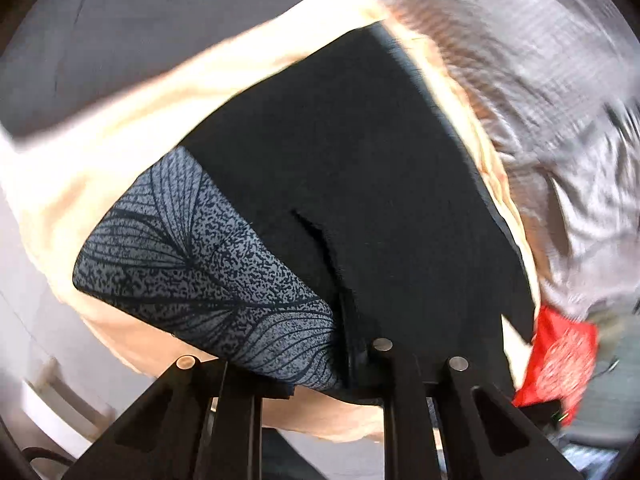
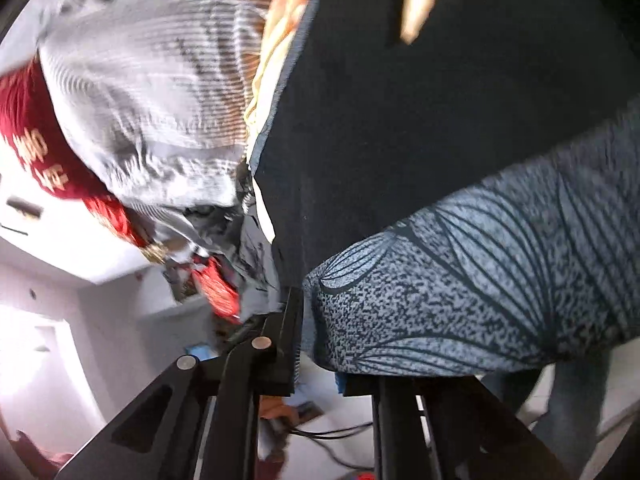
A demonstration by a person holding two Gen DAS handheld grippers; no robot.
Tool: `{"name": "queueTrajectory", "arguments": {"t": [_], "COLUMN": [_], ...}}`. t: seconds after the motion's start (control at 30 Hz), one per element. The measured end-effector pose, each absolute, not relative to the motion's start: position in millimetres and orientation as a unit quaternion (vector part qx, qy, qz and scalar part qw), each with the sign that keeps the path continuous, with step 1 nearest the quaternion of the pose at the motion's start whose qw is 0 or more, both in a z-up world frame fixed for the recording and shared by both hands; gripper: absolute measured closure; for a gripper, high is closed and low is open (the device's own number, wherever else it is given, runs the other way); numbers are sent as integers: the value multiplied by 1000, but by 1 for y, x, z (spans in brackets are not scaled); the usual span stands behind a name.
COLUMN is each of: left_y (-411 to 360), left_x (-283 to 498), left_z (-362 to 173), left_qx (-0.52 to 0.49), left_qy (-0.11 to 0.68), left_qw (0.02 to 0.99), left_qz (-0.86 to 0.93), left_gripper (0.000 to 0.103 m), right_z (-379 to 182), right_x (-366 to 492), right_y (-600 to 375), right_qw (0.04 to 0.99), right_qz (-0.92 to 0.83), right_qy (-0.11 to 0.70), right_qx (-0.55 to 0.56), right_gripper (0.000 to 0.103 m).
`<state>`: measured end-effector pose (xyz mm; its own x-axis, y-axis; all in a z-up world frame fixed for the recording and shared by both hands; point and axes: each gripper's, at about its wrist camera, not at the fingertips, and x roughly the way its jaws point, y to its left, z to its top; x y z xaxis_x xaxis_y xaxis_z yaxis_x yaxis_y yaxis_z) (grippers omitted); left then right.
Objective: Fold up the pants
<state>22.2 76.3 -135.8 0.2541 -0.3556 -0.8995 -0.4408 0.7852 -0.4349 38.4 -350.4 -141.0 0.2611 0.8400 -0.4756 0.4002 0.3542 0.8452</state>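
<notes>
The pants [image 1: 340,168] are black with a blue-grey leaf-patterned leg panel [image 1: 192,256], lying on a cream surface [image 1: 132,120]. My left gripper [image 1: 316,376] is shut on the pants' near edge where the patterned and black fabric meet. In the right wrist view the same pants [image 2: 420,128] fill the upper right, with the patterned panel [image 2: 480,288] hanging over my right gripper [image 2: 320,364], which is shut on the pants' edge. Both views are motion-blurred.
A grey striped garment [image 1: 540,80] and a red printed cloth [image 1: 560,356] lie beside the pants; they also show in the right wrist view as the striped garment [image 2: 160,92] and the red cloth [image 2: 36,140]. White walls and cables [image 2: 332,436] lie below.
</notes>
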Motion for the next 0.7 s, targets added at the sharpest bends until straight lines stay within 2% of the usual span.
{"name": "queueTrajectory", "arguments": {"t": [0.2, 0.4, 0.63, 0.7], "left_y": [70, 67, 58, 56], "left_x": [65, 129, 217, 241], "left_z": [-84, -71, -121, -141], "left_qx": [-288, -262, -225, -216], "left_qy": [590, 571, 584, 597], "left_qw": [755, 777, 779, 773], "left_qz": [6, -23, -12, -3], "left_gripper": [85, 84, 84, 80], "right_z": [-93, -79, -119, -142], "right_x": [95, 170, 264, 286], "right_y": [-354, -356, -340, -337], "right_qw": [641, 684, 705, 702], "right_qz": [218, 220, 184, 162], "right_qy": [586, 572, 591, 605], "right_qx": [444, 396, 347, 340], "right_gripper": [92, 92, 92, 92]}}
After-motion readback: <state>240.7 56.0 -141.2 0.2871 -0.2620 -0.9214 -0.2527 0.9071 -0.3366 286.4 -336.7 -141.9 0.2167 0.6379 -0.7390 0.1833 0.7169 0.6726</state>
